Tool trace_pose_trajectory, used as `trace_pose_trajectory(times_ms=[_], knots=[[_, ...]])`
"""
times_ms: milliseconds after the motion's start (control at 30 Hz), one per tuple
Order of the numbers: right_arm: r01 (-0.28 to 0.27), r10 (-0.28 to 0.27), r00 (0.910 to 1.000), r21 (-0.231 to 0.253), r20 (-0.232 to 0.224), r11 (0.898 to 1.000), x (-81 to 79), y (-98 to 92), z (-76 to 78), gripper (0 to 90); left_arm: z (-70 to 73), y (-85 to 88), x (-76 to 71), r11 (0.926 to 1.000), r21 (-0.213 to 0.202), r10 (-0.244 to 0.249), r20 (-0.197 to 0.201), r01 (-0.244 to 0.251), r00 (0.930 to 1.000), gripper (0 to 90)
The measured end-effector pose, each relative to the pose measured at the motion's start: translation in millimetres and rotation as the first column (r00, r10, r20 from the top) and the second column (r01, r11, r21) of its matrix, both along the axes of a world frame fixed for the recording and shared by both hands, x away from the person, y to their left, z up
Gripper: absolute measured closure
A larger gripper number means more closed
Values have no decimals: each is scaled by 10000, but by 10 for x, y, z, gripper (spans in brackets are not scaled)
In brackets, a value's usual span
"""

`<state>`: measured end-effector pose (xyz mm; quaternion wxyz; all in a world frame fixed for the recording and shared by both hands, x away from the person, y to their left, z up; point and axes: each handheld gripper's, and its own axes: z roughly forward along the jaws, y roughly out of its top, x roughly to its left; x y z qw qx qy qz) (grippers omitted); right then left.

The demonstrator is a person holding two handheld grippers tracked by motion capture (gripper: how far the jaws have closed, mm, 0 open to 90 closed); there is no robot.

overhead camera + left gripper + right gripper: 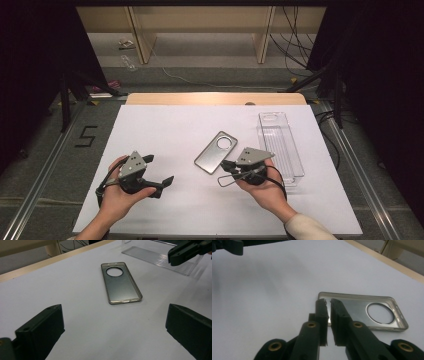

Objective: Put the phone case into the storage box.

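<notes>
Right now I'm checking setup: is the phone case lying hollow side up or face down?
Hollow side up. The phone case lies flat on the white table, its raised rim and inner surface showing around the round camera hole.

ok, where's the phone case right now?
High view: the phone case lies flat on the white sheet, right of centre, just left of the clear tray, with the right gripper at its near end.

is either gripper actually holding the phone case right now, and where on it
Left gripper: nothing, its jaws stand wide open, short of the phone case. Right gripper: jaws nearly shut at the case's end away from the round hole; a pinch on the rim cannot be told.
</notes>
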<state>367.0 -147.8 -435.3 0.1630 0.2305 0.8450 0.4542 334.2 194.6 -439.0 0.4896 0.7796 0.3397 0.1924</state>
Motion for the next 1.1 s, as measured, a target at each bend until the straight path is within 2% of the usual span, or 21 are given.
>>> trace_pose_trajectory(times_ms=[33, 333, 400, 533, 633, 833, 1100], knots=[[-16, 15, 10000, -164, -41, 9999, 24, 40, -14, 885, 0, 0, 0, 10000, -8, -2, -3, 2, 10000, 12], [154, -190, 9979, -589, -615, 9981, 187, 269, -142, 900, -2, -4, 6, 10000, -18, -25, -4, 25, 10000, 13], [181, -256, 9959, -865, -863, 9961, 219, 357, -189, 900, -4, -4, 7, 10000, -2, -23, -5, 23, 10000, 14], [226, -353, 9940, -1217, -1038, 9923, 266, 457, -263, 900, -6, -3, 8, 10000, -6, -11, -17, 11, 10000, 16], [272, -453, 9914, -1452, -1229, 9890, 295, 502, -319, 900, -6, -1, 7, 10000, 14, -5, -24, 5, 10000, 17], [336, -574, 9896, -1762, -1318, 9838, 333, 556, -366, 900, -3, 1, 9, 10000, -13, 14, -7, -14, 10000, 17], [420, -685, 9876, -1823, -1413, 9823, 359, 561, -397, 900, -7, 0, 14, 10000, -39, 4, -8, -4, 10000, 17]])
